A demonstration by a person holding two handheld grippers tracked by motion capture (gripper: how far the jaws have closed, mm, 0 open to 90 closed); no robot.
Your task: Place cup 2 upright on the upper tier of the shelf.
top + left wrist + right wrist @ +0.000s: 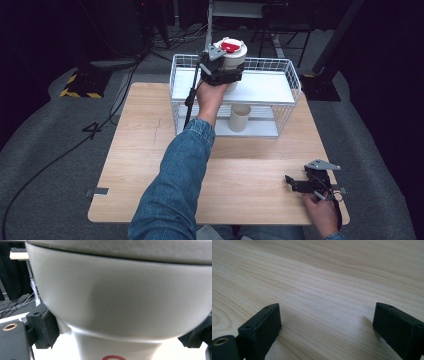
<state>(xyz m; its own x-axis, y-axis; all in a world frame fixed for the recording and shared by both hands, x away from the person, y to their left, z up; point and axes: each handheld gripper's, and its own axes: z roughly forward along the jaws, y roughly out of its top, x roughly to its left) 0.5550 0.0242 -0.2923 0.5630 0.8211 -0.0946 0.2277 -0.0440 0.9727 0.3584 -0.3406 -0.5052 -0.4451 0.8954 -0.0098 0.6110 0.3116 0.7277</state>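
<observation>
A white cup (231, 54) with a red mark on top is upright over the upper shelf of a white wire rack (292, 80). My left gripper (226, 76) is shut on the cup's narrower lower body. In the left gripper view the cup (120, 302) looms close, with the black pads (48, 327) pressed against its sides below the wide rim. Whether its base touches the shelf I cannot tell. My right gripper (295, 184) rests on the wooden table (150, 150) at the near right. Its jaws stand open around bare wood (327, 325).
A second white cup (239, 117) stands upright on the rack's lower shelf. The rack sits at the table's far edge. Beyond the table lie grey carpet, cables and dark equipment stands.
</observation>
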